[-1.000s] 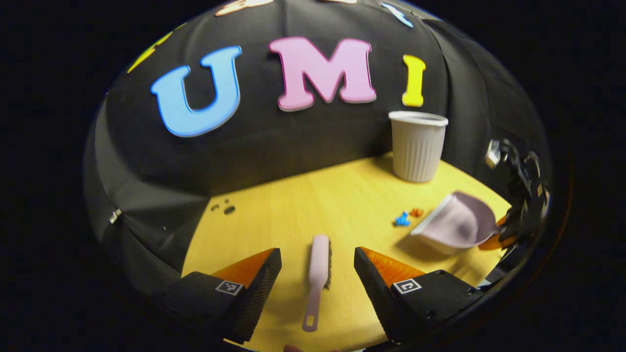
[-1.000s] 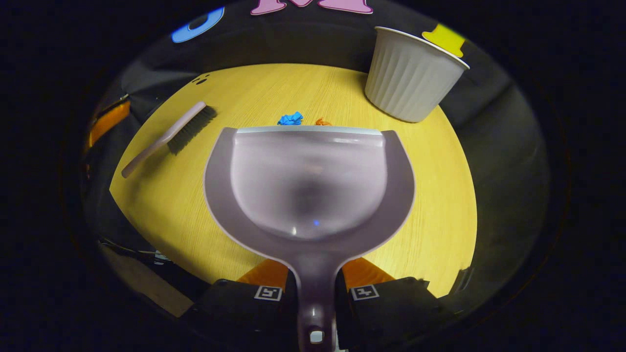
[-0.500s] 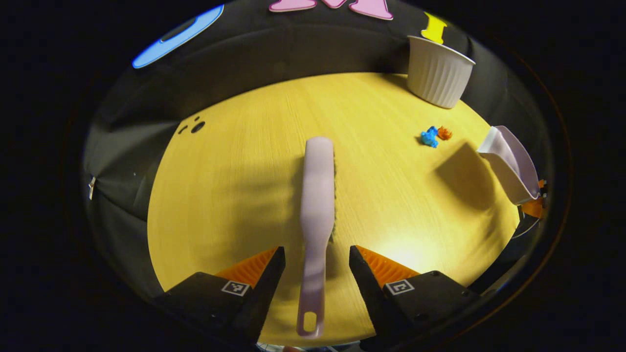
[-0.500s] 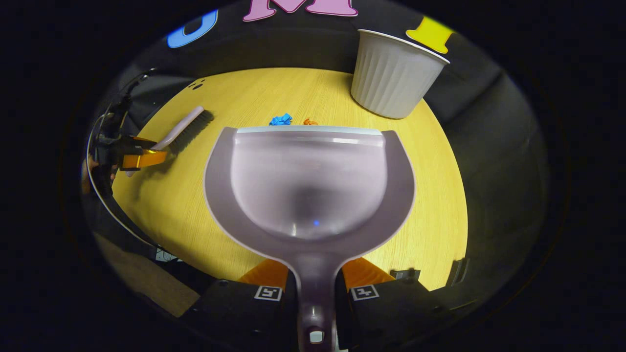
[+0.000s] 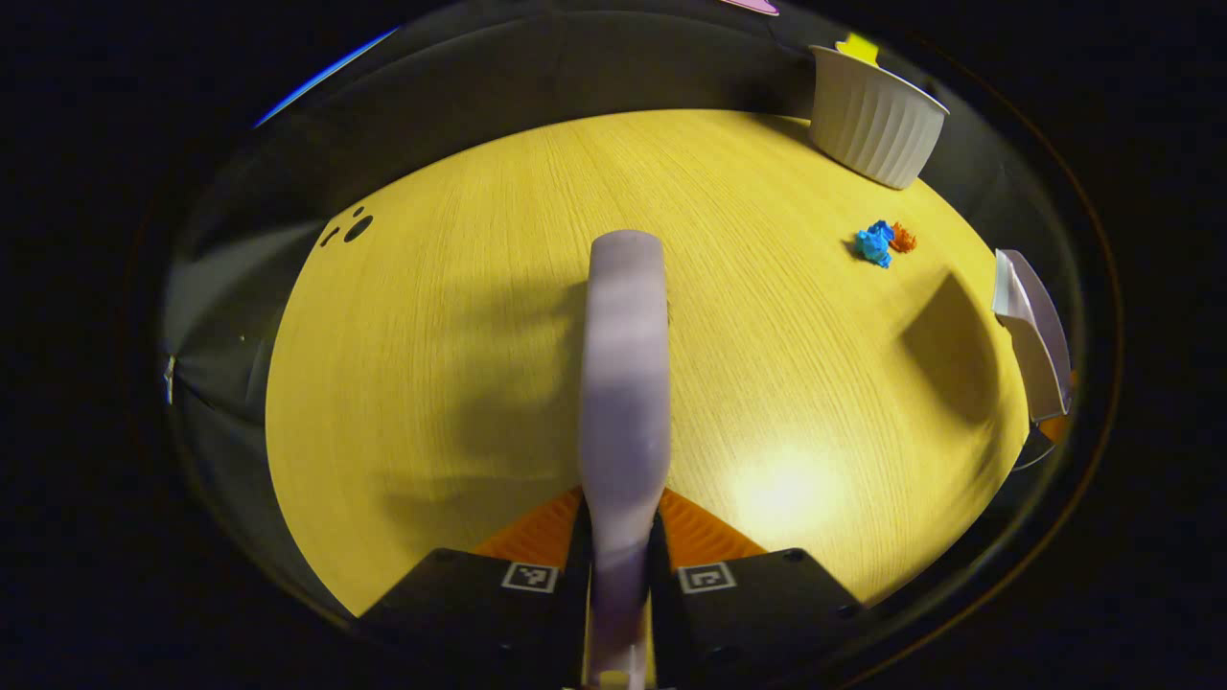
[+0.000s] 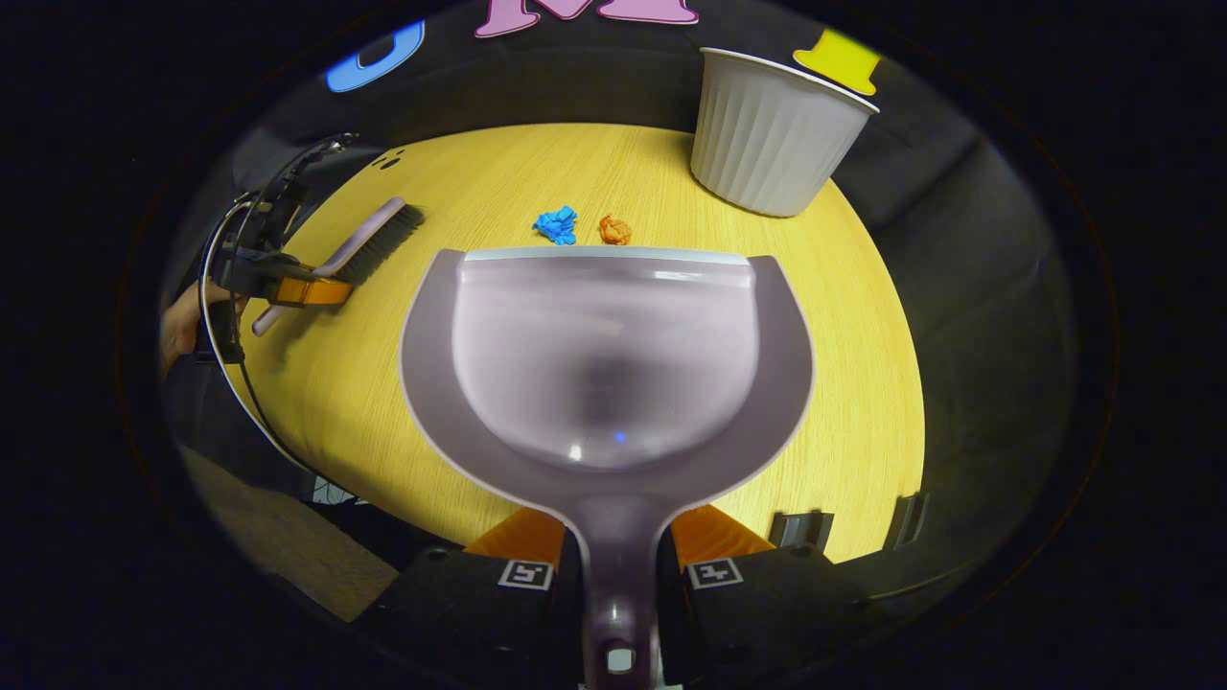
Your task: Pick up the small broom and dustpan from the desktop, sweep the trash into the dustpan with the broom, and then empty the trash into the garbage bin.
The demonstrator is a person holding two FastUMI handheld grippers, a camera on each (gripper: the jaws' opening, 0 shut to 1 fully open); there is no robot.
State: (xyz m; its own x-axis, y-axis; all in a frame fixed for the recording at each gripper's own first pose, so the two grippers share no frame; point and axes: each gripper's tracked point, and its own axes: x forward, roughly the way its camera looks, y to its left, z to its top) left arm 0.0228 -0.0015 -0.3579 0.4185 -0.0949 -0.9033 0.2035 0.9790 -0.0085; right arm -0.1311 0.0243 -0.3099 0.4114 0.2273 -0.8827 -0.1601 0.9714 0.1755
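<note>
In the left gripper view my left gripper [image 5: 620,522] is shut on the handle of the pale pink broom [image 5: 625,374], which points away over the yellow desktop [image 5: 460,316]. The right gripper view shows my right gripper [image 6: 618,537] shut on the handle of the pale pink dustpan [image 6: 606,355], held above the desk. Just past the pan's front lip lie a blue scrap [image 6: 556,225] and an orange scrap [image 6: 614,229]. The left gripper [image 6: 288,287] with the broom [image 6: 369,244] sits at the desk's left. The white ribbed bin [image 6: 772,134] stands at the back right.
In the left gripper view the scraps [image 5: 882,241] lie at the right, near the bin [image 5: 874,120], with the dustpan [image 5: 1030,331] at the far right edge. Small dark marks [image 5: 350,230] sit on the desk's back left. A hand [image 6: 187,321] holds the left gripper.
My left gripper came down over the broom's handle and shut on it. The dustpan pulled back slightly from the scraps, which now show in full past its lip.
</note>
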